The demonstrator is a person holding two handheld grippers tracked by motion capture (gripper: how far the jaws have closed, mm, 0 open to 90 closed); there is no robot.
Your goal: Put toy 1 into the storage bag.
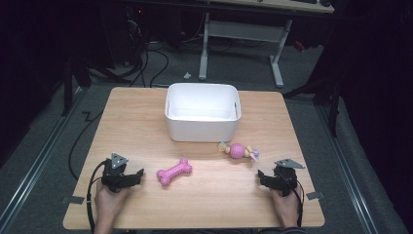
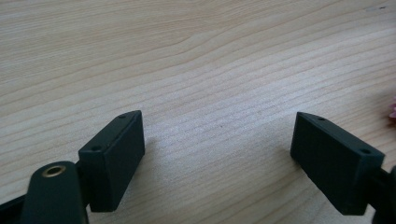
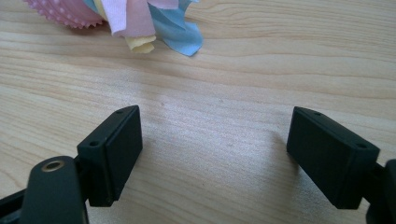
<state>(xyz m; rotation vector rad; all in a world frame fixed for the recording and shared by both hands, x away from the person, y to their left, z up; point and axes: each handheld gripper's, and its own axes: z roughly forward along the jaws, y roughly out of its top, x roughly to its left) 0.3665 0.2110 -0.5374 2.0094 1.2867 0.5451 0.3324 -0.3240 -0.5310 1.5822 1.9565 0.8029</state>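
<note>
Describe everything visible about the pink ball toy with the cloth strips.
The pink ball toy is a round, nubbed ball, rubbery by its look, with soft cloth strips in pink, yellow and blue bunched at both ends. It lies on its side on the wooden table, just in front of the white bin, apart from it. Nothing grips it; the right gripper, jaws open, sits nearest.

A white bin [image 1: 202,122] stands at the far middle of the wooden table [image 1: 146,117], with a grey desk frame [image 1: 242,36] beyond.
</note>
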